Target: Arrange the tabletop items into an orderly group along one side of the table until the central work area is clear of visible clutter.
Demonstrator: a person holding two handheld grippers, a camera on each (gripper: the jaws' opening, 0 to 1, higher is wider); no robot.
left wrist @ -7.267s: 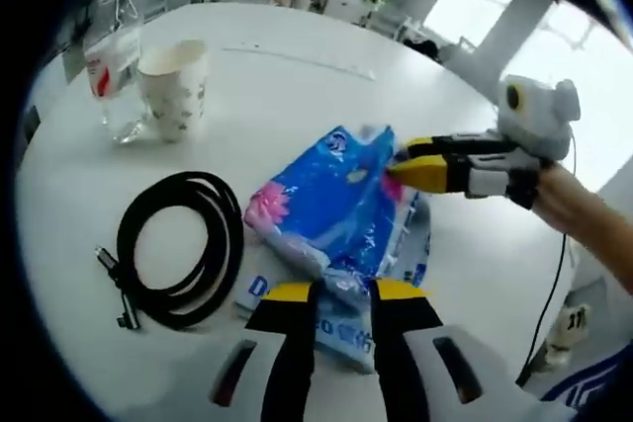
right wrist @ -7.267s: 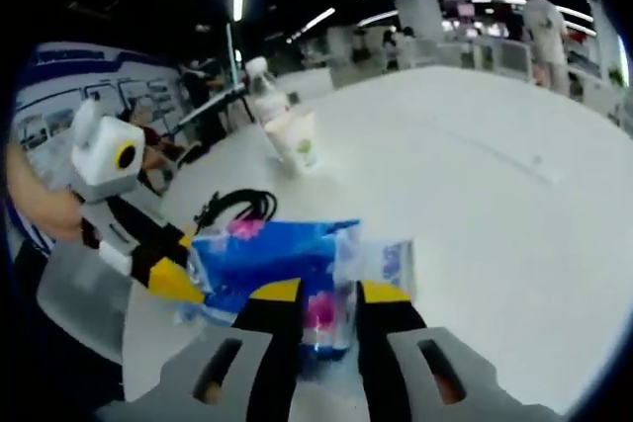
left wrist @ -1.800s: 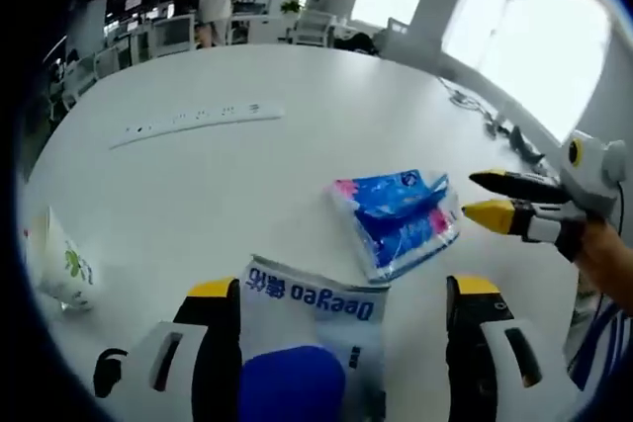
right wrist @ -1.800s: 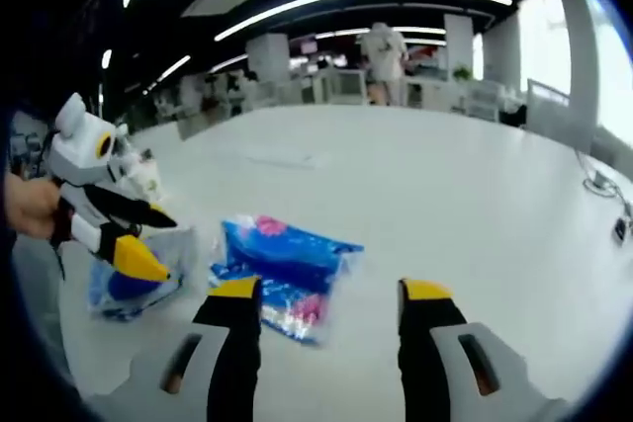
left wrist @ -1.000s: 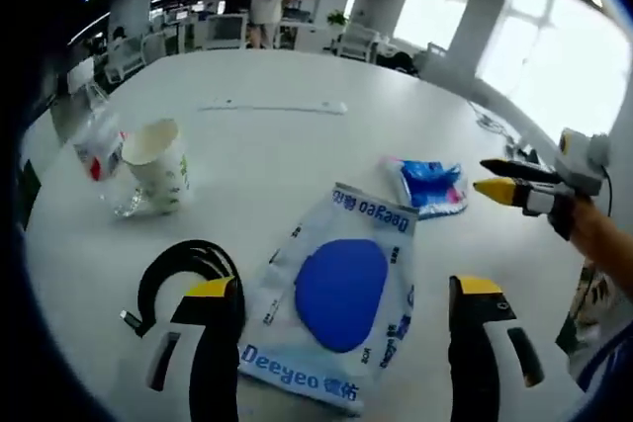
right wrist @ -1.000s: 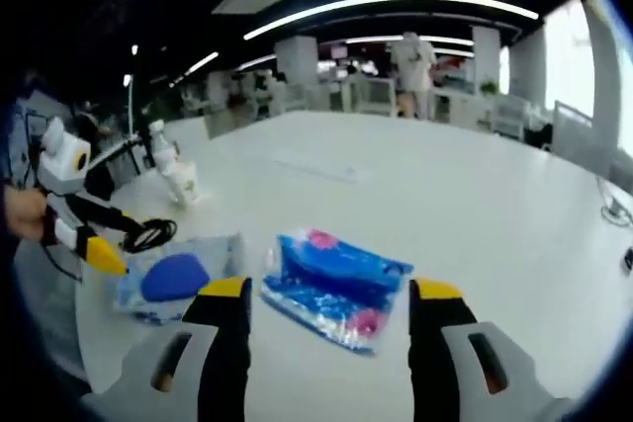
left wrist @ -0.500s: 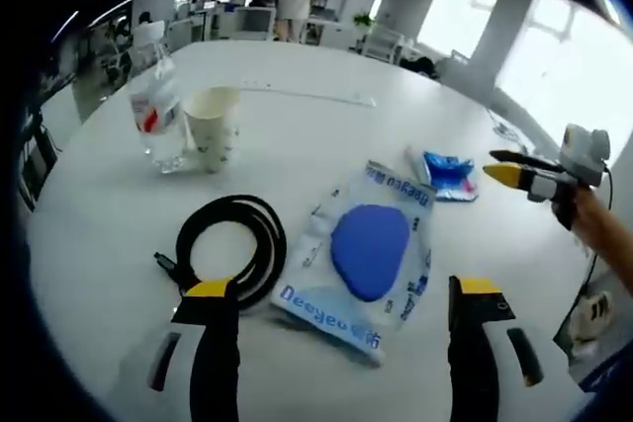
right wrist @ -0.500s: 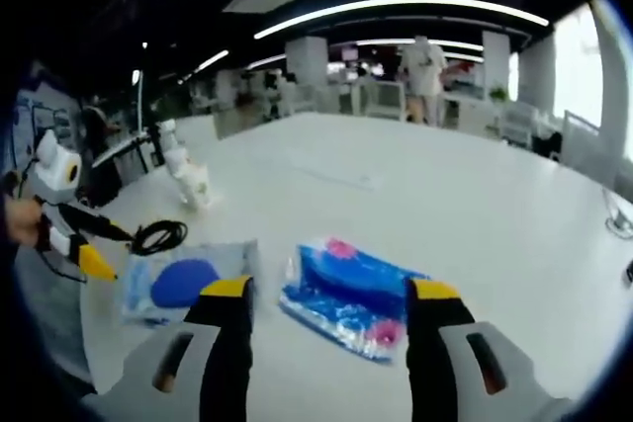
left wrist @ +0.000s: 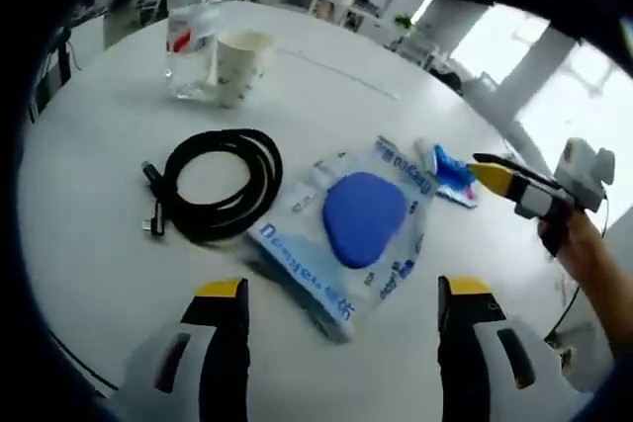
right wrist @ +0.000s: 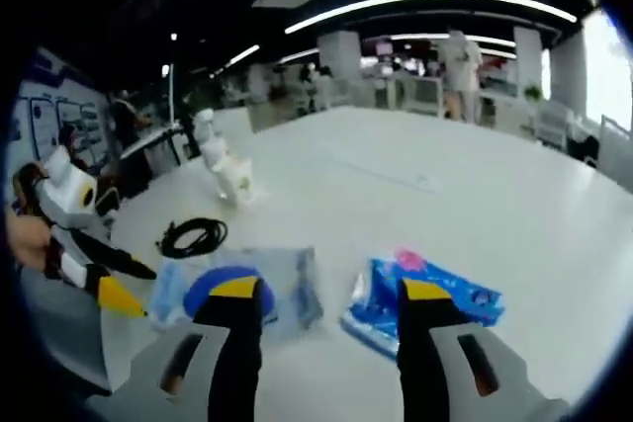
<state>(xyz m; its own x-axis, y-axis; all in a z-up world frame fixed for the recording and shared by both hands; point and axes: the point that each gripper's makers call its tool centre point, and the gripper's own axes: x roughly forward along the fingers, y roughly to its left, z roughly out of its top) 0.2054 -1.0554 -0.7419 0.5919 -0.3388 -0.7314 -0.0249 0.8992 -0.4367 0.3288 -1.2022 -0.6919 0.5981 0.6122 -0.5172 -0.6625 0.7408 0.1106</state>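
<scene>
A clear pouch (left wrist: 361,219) with a blue round pad inside lies flat on the white table (left wrist: 89,234), straight ahead of my left gripper (left wrist: 343,289), which hangs open above the table with nothing between its fingers. Left of the pouch lies a coiled black cable (left wrist: 213,185). A blue tissue pack (left wrist: 450,170) rests at the pouch's far right corner. In the right gripper view my right gripper (right wrist: 333,291) is open over the gap between pouch (right wrist: 292,294) and tissue pack (right wrist: 470,303). The left gripper (right wrist: 134,284) enters from the left.
A paper cup (left wrist: 240,64) and a water bottle (left wrist: 191,42) stand together at the far left, beyond the cable. A white power strip (left wrist: 336,71) lies further back. The right gripper (left wrist: 499,173), held by a hand, comes in from the right. Chairs and a person stand far off.
Both grippers, earlier shut on the tissue pack, have let go and opened; the pack lies beside the pouch. Over the last second both views swung left, bringing cable, cup and bottle in.
</scene>
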